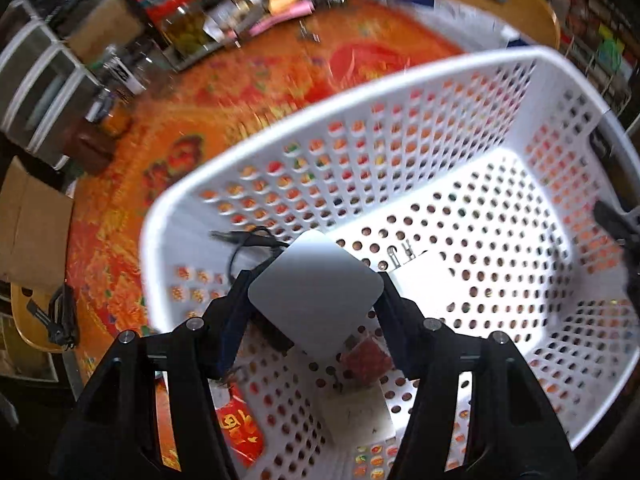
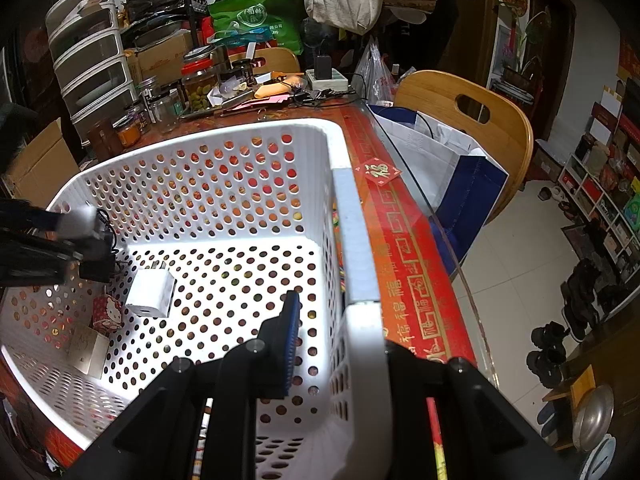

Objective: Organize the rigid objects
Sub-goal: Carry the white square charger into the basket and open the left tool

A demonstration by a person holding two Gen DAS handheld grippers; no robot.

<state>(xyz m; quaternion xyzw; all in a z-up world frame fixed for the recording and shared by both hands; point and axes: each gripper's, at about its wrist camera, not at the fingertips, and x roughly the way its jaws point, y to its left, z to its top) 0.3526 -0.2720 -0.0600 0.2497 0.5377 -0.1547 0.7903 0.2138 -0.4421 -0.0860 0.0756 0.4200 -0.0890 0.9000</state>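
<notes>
left gripper [image 1: 314,292]: clenched on a white square box [image 1: 314,290], held over the white perforated basket [image 1: 400,76].
right gripper [image 2: 340,344]: clamped on the basket's rim, steadying it.
advice: lower the box near the basket floor beside the white charger [image 2: 150,294] before letting go.
writing: red "福" sticker [image 2: 377,172] on the table edge.

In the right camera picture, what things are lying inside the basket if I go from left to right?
Beige flat box → red Hello Kitty pouch → white charger cube → blue-padded finger of the right gripper, which straddles the basket wall.
</notes>
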